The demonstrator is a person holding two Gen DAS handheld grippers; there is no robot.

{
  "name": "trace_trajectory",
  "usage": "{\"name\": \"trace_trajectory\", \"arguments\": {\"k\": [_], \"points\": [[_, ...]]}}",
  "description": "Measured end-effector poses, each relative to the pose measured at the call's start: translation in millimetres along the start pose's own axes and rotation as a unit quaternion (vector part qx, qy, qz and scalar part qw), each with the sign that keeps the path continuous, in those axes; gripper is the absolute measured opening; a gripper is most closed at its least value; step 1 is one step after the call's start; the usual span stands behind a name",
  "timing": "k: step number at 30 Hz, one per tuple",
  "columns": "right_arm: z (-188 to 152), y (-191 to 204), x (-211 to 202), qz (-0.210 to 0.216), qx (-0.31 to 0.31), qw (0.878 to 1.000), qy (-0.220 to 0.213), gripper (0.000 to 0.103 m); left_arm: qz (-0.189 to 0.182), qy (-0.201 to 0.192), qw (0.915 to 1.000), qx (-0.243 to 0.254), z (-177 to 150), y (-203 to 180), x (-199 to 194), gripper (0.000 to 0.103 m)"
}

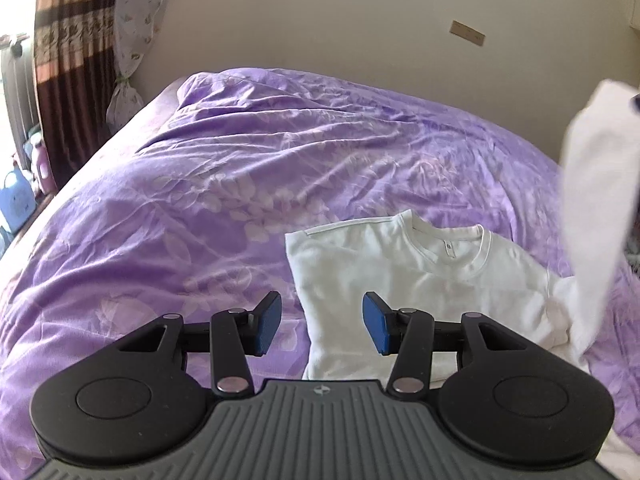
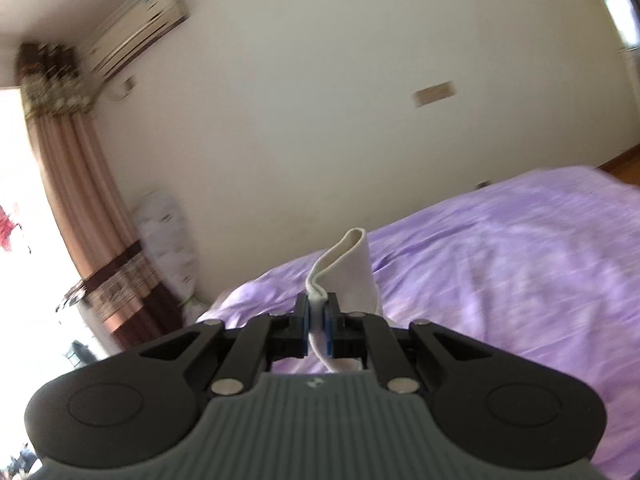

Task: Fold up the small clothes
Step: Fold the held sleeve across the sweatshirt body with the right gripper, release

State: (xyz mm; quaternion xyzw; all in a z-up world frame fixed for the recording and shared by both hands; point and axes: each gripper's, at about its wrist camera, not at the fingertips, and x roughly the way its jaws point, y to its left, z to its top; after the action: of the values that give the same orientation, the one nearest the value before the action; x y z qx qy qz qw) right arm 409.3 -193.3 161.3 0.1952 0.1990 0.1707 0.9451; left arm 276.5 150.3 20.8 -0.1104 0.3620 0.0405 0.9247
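A white shirt (image 1: 404, 276) lies on the purple bedspread (image 1: 200, 184), collar toward the far side, its left side folded to a straight edge. My left gripper (image 1: 322, 326) is open and empty, just above the shirt's left edge. My right gripper (image 2: 318, 322) is shut on a fold of the shirt's white cloth (image 2: 346, 264) and holds it up above the bed. That raised cloth hangs at the right edge of the left wrist view (image 1: 596, 216), still joined to the shirt.
The bedspread (image 2: 500, 264) covers the whole bed. A cream wall (image 1: 320, 20) stands behind it. Brown curtains (image 1: 68, 60), a tied floral bundle (image 1: 136, 32) and bottles (image 1: 36, 160) stand at the left. An air conditioner (image 2: 136, 28) hangs high on the wall.
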Motion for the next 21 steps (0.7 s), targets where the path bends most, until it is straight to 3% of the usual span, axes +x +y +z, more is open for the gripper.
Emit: {"name": "trace_trajectory", "arguments": {"k": [4,7,11,16,20,21], "points": [[-63,39,58,0.034,0.012,0.998,0.061,0.002,-0.012,0.008,0.9996,-0.024,-2,19,9,0.055],[-131,51,105,0.043,0.030,0.990,0.129,0.002,-0.022,0.016,0.9990,-0.036,-6,29,17,0.052],[-216,51,162,0.043,0.042,0.976,0.212,0.002,-0.045,0.028,0.9974,-0.049,-13,38,28,0.051],[-287,59,190,0.063,0.047,0.955,0.287,0.004,-0.077,0.045,0.9946,-0.053,-21,41,44,0.052],[-308,62,200,0.075,0.039,0.941,0.326,0.019,-0.102,0.048,0.9910,-0.072,-22,43,51,0.053],[-306,61,198,0.077,0.034,0.941,0.328,0.031,-0.106,0.046,0.9904,-0.075,-22,43,52,0.056]]}}
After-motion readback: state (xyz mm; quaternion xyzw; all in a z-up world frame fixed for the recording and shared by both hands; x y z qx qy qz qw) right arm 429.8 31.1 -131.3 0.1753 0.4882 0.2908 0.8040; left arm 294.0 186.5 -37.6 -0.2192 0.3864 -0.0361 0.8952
